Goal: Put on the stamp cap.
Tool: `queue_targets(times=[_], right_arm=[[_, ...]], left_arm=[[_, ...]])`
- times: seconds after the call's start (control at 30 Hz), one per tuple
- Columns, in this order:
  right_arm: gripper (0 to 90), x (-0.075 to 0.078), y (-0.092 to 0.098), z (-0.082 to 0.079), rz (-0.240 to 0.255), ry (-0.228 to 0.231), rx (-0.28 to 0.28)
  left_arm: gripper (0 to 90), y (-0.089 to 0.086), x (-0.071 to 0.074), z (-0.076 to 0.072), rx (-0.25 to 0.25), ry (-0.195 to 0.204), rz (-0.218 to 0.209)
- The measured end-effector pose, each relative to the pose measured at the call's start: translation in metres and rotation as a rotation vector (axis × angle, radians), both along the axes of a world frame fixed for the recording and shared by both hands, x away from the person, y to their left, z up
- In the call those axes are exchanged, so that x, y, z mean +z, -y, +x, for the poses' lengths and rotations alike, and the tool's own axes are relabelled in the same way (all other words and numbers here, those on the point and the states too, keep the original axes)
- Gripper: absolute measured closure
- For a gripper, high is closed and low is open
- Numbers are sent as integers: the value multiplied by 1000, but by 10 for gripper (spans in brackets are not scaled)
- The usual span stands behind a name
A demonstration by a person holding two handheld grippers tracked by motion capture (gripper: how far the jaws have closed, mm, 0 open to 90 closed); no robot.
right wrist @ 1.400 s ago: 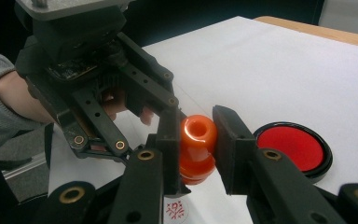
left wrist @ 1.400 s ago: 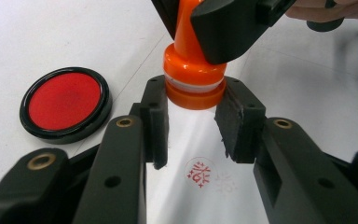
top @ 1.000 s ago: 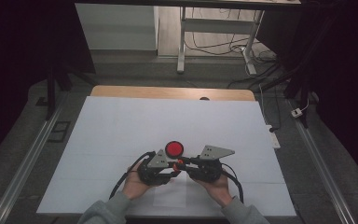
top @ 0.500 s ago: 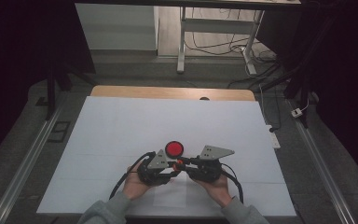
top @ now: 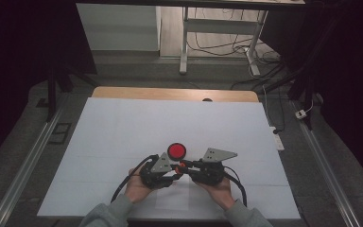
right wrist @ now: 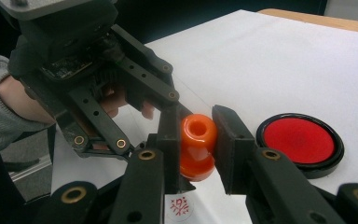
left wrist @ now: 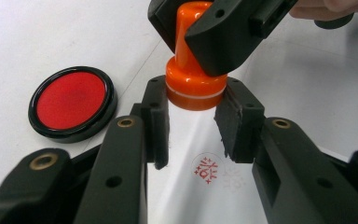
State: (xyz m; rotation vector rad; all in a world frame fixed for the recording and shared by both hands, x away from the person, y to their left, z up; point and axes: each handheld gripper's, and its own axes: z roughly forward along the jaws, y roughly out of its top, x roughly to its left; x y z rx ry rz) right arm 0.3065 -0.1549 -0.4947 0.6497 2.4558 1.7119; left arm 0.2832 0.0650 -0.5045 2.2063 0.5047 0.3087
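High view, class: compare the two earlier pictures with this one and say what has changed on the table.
Nothing has visibly changed. Both hand-held grippers stay put, the right hand-held gripper and the left hand-held gripper still clamped on the orange stamp. The red ink pad lies where it was.

Stamp (left wrist: 193,70) above its imprint (left wrist: 207,167), ink pad (left wrist: 72,101) to its left.

The table (top: 123,127) is covered by a white sheet (top: 227,127). On it lie 1 round red ink pad (top: 176,151) and 1 red stamp print (left wrist: 207,168).
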Motion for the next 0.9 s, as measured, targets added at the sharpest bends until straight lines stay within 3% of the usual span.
queue_targets(times=[0.3, 0.57, 0.7, 0.77, 0.9], right_arm=[[729, 3, 2, 0, 20, 3, 4], [730, 0, 2, -2, 12, -1, 0], [729, 1, 3, 1, 33, -27, -6], [728, 3, 4, 3, 49, -53, -3], [726, 3, 4, 3, 55, -58, -13]], left_arm=[[655, 0, 2, -3, 11, 24, -31], [655, 1, 0, -3, 11, 15, -14], [655, -1, 0, -3, 17, 3, -61], [655, -1, 1, -3, 19, 20, -55], [654, -2, 0, -4, 23, 28, -59]])
